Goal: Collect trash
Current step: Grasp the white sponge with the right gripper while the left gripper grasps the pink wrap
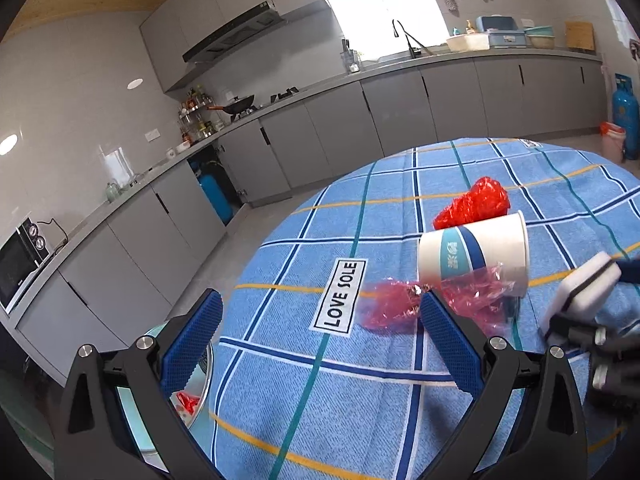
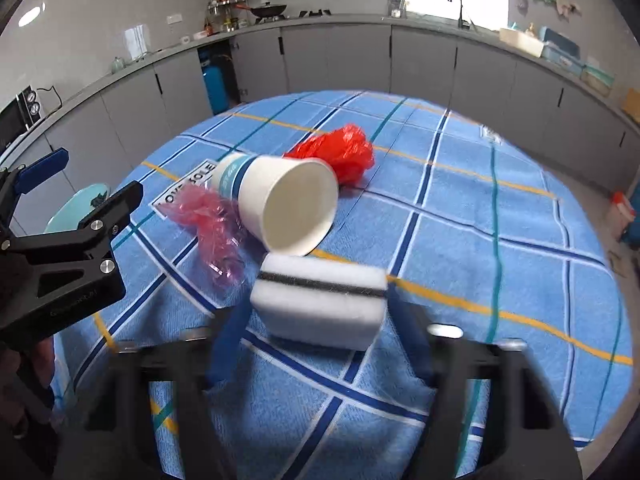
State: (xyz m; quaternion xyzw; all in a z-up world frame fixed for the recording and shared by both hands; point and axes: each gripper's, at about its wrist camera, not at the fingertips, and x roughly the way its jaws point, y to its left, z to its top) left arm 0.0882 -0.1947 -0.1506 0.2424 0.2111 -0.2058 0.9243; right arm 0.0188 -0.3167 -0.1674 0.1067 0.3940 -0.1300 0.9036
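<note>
- Nearest the right-wrist lens: right gripper (image 2: pixel 320 332), blurred, clamped on a white sponge (image 2: pixel 320 300) with a dark middle layer, held just above the checked tablecloth (image 2: pixel 500 216).
- Just past the sponge: paper cup (image 2: pixel 280 204) lying on its side, open mouth turned toward the right gripper, rim close to the sponge's top edge; contact impossible to judge.
- Beside the cup's near flank: crumpled pink wrapper (image 2: pixel 216 228), flat on the cloth and tucked partly under the cup.
- Behind the cup: bright red bag (image 2: pixel 340 152), bunched up, touching or nearly touching the cup's far side.
- From the left-wrist view: left gripper (image 1: pixel 320 344) spread wide and empty over the near edge of the table, one blue pad close to the pink wrapper, nothing between the jaws.
- Low beside the table edge, under the left gripper: bin (image 1: pixel 202 392) with a shiny rim, a scrap of red (image 1: pixel 188 402) visible inside.
- Farthest back: grey kitchen counter (image 2: pixel 360 24) along the wall.
- Progress, as a judgement: early to midway; one red scrap apparently binned, sponge in hand, while cup, pink wrapper and red bag all remain on the cloth awaiting pickup.
</note>
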